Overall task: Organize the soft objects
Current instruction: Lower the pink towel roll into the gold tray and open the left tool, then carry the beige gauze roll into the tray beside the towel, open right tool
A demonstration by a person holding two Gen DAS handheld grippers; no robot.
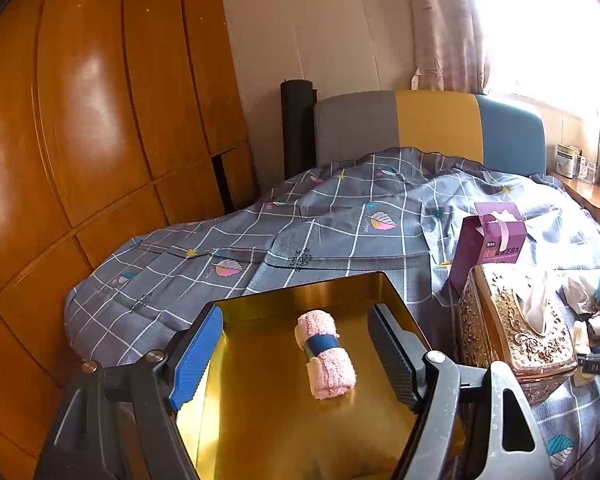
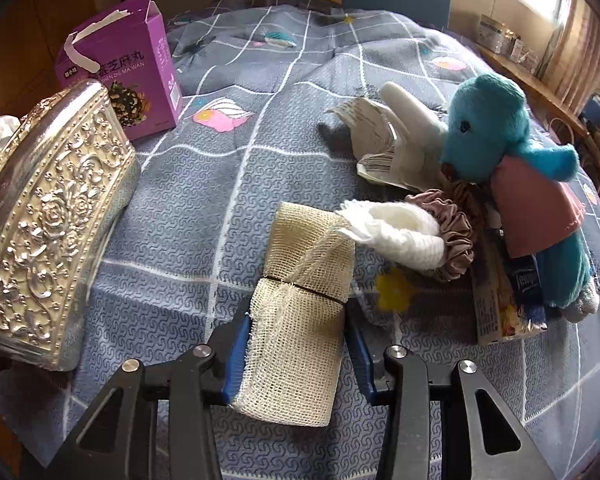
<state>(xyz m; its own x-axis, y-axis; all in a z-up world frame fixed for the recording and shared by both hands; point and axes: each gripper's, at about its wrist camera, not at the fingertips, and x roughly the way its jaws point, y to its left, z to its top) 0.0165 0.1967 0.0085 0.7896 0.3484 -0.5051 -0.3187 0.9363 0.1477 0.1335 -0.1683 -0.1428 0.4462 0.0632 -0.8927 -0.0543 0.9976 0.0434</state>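
Soft things on the bed

Our left tongs [image 1: 296,354] stand spread over the pink towel roll [image 1: 325,354]; our right tongs [image 2: 296,354] pinch the gauze roll [image 2: 300,300].

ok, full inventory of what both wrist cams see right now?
rolled towel: 1, pink with blue band, lying in the gold tray
gold tray: 1, on the bed, under the left gripper
mesh cloth roll: 1, cream, on the bedspread between the right fingers
white cloth: 1, beside the mesh roll
scrunchie: 1, brown, beside the white cloth
plush toy: 1, teal with pink top, at right
tissue box: 1, ornate metallic, at left
purple carton: 1, torn open, behind the tissue box
bedspread: 1, grey checked
left gripper: open, around the towel
right gripper: around the mesh roll; grip unclear
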